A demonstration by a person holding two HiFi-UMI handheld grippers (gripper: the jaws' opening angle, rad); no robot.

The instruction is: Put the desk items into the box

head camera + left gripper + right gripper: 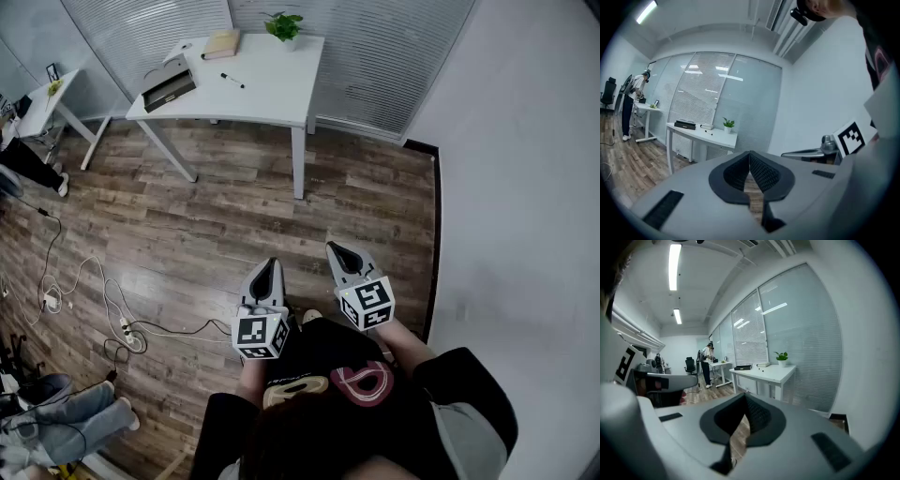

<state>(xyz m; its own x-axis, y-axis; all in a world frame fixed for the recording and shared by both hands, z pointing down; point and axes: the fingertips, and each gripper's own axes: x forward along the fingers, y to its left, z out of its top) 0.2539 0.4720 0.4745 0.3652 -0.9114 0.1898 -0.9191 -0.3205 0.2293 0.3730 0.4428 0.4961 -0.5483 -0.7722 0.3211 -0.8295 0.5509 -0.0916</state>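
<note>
1. Box (pixel 170 89): dark and open-topped, it lies on the left part of the white desk (pixel 272 89) at the far side of the room.
2. Book (pixel 222 43): tan, it lies flat at the desk's far edge, outside the box.
3. Marker (pixel 232 81): black, it lies near the middle of the desk, to the right of the box and apart from it.
4. Potted plant (pixel 284 26): it stands upright at the far edge of the desk, to the right of the book.
5. Left tongs (pixel 273 264): closed tip to tip with nothing between them, they are held over the wooden floor (pixel 234 216), well apart from the desk.
6. Right tongs (pixel 336 249): closed and empty, they are just beside the left pair and point toward the desk.
7. Cables (pixel 94 291): they trail across the floor at the left.
</note>
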